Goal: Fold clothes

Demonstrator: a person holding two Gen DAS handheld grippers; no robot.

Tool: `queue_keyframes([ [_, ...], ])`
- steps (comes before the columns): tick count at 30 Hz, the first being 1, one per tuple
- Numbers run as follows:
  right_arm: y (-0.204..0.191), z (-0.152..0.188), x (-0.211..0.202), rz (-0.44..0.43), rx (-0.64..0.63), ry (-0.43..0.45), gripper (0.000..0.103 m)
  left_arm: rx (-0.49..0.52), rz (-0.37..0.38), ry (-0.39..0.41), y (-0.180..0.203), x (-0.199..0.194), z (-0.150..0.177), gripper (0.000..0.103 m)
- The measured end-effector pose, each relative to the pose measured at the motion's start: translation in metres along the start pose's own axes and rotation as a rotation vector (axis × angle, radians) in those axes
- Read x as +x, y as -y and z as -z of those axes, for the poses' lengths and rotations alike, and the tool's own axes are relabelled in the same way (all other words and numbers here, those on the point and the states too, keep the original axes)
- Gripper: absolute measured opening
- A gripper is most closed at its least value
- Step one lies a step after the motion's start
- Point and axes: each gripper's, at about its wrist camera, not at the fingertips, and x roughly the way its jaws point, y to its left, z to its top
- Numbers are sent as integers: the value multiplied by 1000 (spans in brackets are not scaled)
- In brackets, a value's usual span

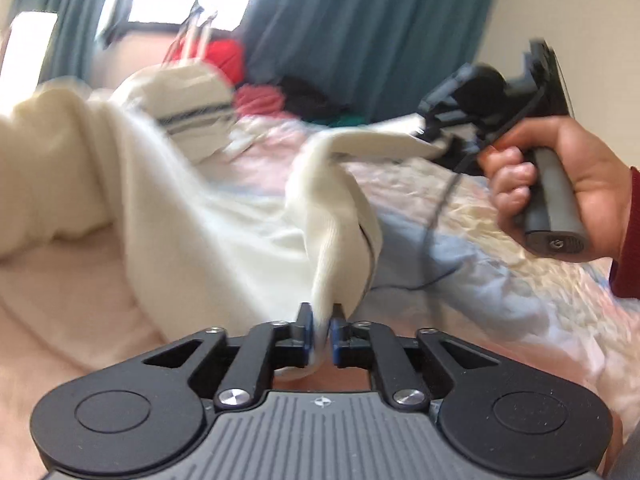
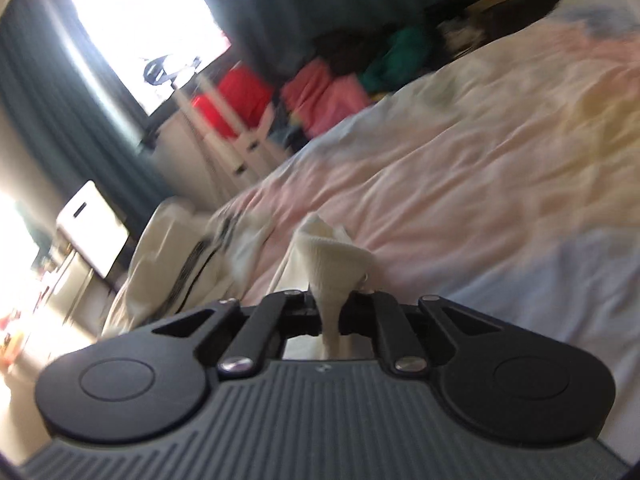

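A cream knit garment [image 1: 192,204] with dark stripes near one end hangs lifted above the bed, blurred by motion. My left gripper [image 1: 321,320] is shut on a ribbed edge of it. My right gripper [image 2: 332,300] is shut on another ribbed edge of the same garment [image 2: 328,256]. In the left wrist view the right gripper [image 1: 436,128] is held by a hand at the upper right, with the cream fabric stretched from it towards my left gripper. More of the garment [image 2: 172,256] lies bunched at the left of the right wrist view.
The bed has a pale pink, blue and yellow cover [image 1: 460,208] [image 2: 460,152]. A pile of red, pink, green and dark clothes [image 2: 320,88] lies at the far edge. Teal curtains [image 1: 360,20] and a bright window [image 2: 140,20] stand behind. A black cable [image 1: 432,232] trails over the cover.
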Motion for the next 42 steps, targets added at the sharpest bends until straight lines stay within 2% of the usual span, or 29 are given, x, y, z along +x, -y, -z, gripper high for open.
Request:
queue_keyframes([
  [1, 20, -9, -12, 30, 33, 33, 8, 9, 20, 18, 3, -5, -1, 31],
  [4, 87, -20, -34, 124, 195, 91, 8, 11, 69, 56, 8, -16, -3, 50],
  [6, 128, -15, -41, 183, 288, 77, 8, 7, 93, 78, 11, -22, -3, 61],
  [9, 168, 6, -35, 258, 368, -48, 10, -19, 94, 55, 15, -19, -5, 63],
  [13, 186, 25, -40, 151, 617, -102, 14, -79, 61, 6, 11, -13, -11, 63],
  [15, 183, 28, -46, 102, 663, -96, 34, -119, 38, -6, 7, -15, -15, 65],
  [16, 180, 29, -50, 94, 666, -96, 57, -149, 20, -10, 2, -18, -15, 66],
  [17, 178, 30, -53, 85, 670, -97, 75, -181, 4, -14, -4, -20, -17, 67],
  [18, 175, 32, -56, 79, 672, -104, 79, -214, -11, -16, -8, -20, -19, 70],
  [19, 175, 32, -56, 79, 671, -126, 79, -248, -29, -16, -14, -23, -20, 73],
  [23, 176, 38, -55, 97, 676, -225, 77, -362, -104, -9, -34, -33, -24, 75],
  [28, 178, 44, -52, 50, 706, -204, 72, -440, -142, 4, -48, -36, -25, 78],
  [32, 182, 51, -47, 4, 753, -175, 53, -456, -153, -10, -53, -28, -26, 79],
  [37, 177, 51, -29, 26, 693, -175, 40, -512, -154, -33, -63, -22, -22, 80],
  [38, 175, 50, -25, 34, 673, -173, 23, -523, -154, -33, -65, -21, -21, 80],
  [41, 169, 47, -20, 59, 636, -149, 12, -551, -152, -27, -71, -23, -19, 80],
  [42, 168, 46, -21, 61, 634, -140, 11, -564, -149, -24, -73, -23, -19, 80],
])
